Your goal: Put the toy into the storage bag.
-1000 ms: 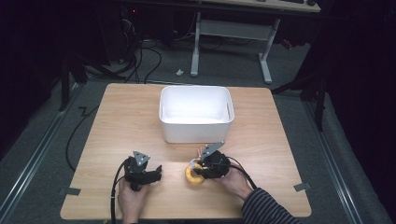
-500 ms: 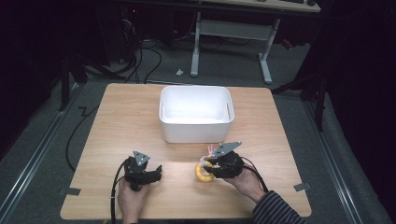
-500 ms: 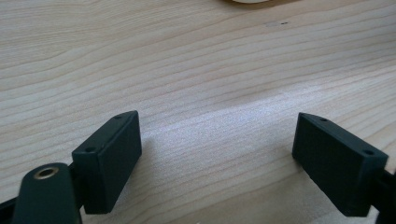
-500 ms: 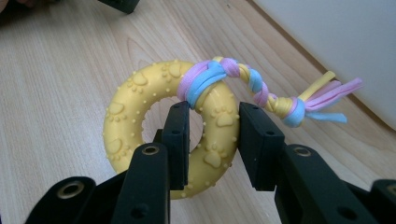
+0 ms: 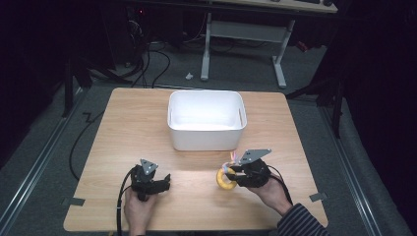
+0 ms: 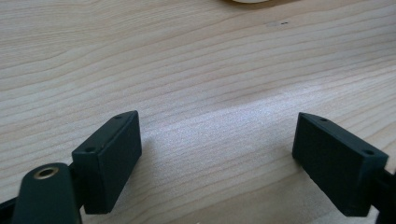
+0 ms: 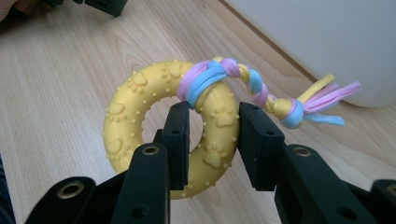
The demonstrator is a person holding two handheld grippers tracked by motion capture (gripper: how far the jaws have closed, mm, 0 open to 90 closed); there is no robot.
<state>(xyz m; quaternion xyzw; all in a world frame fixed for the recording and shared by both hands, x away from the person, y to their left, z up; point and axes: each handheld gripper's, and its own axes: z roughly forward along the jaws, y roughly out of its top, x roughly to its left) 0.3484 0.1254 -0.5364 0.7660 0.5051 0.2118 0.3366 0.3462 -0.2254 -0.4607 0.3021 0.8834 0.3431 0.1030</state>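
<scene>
A yellow rubber ring toy (image 7: 135,126) with paw prints and a braided pink, blue and yellow rope tail (image 7: 280,100) is clamped by my right gripper (image 7: 210,135), one jaw through the hole and one outside. In the high view that ring toy (image 5: 224,178) hangs at the tip of the right gripper (image 5: 236,174), just above the table in front of the white bin (image 5: 206,120). My left gripper (image 5: 164,183) rests low at the front left; in its own view the left gripper (image 6: 217,154) stands open over bare wood.
The wooden table (image 5: 123,132) has the white bin standing at its middle back. Cables and a desk frame (image 5: 246,34) lie on the floor beyond the far edge. Tape marks sit at the front corners.
My right gripper has carried the ring toy to the right and lifted it a little off the table. The left gripper has stayed where it was.
</scene>
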